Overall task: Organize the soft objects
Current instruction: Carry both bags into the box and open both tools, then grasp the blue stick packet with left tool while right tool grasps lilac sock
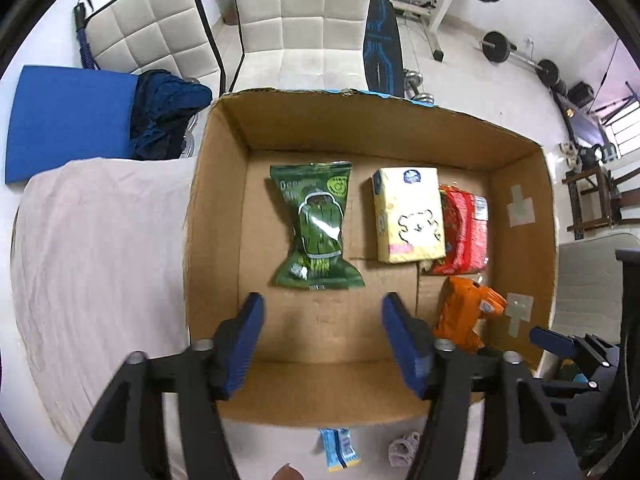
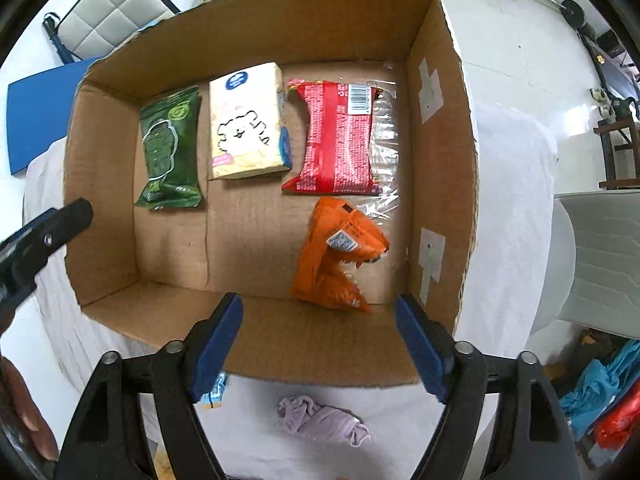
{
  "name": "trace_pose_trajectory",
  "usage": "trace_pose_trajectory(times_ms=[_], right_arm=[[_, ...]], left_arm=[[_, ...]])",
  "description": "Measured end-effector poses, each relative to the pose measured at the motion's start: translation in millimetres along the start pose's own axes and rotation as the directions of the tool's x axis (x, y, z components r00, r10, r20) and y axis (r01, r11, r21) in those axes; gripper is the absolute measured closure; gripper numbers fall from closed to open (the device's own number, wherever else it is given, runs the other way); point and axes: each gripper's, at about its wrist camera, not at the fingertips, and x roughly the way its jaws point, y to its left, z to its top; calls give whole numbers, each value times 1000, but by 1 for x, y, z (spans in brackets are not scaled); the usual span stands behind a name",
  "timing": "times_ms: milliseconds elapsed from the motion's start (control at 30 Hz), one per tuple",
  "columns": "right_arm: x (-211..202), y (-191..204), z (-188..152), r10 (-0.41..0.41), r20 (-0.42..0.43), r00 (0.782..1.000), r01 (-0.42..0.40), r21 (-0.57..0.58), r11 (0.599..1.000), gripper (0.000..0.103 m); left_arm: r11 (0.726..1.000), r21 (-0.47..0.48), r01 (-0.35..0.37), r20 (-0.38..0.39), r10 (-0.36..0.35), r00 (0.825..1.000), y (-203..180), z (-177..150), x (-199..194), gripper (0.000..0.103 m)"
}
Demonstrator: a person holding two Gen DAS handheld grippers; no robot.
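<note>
Four packs sit in the box (image 2: 256, 344); both grippers (image 1: 322, 344) (image 2: 320, 344) gape empty (lilac cloth (image 2: 320, 424), blue packet (image 1: 340, 450) still outside).

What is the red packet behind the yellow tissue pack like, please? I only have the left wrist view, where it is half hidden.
Observer: The red packet lies flat, barcode up, with clear plastic along its side nearest the box wall.
Operator: Thank you. Is the right gripper holding anything?
Observer: No, the right gripper is open and empty; the orange packet lies just beyond its pads.
Operator: And the lilac thing at my lower edge?
Observer: A crumpled lilac cloth, outside the cardboard box on the white cover.
</note>
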Motion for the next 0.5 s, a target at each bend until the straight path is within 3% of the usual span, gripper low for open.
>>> trace_pose_trajectory(times_ms=[133, 200, 500], right_arm=[[-15, 2, -13, -20, 40, 999, 21, -12, 1000, 5], [-22, 3, -19, -23, 64, 998, 24, -15, 1000, 0], [-65, 10, -51, -60, 213, 975, 68, -26, 997, 0]], left_arm=[[1000, 3, -21, 37, 21, 999, -2, -16, -14, 21], [1000, 7, -24, 54, 24, 998, -4, -24, -20, 4], [999, -23, -34, 152, 37, 988, -3, -52, -55, 3]])
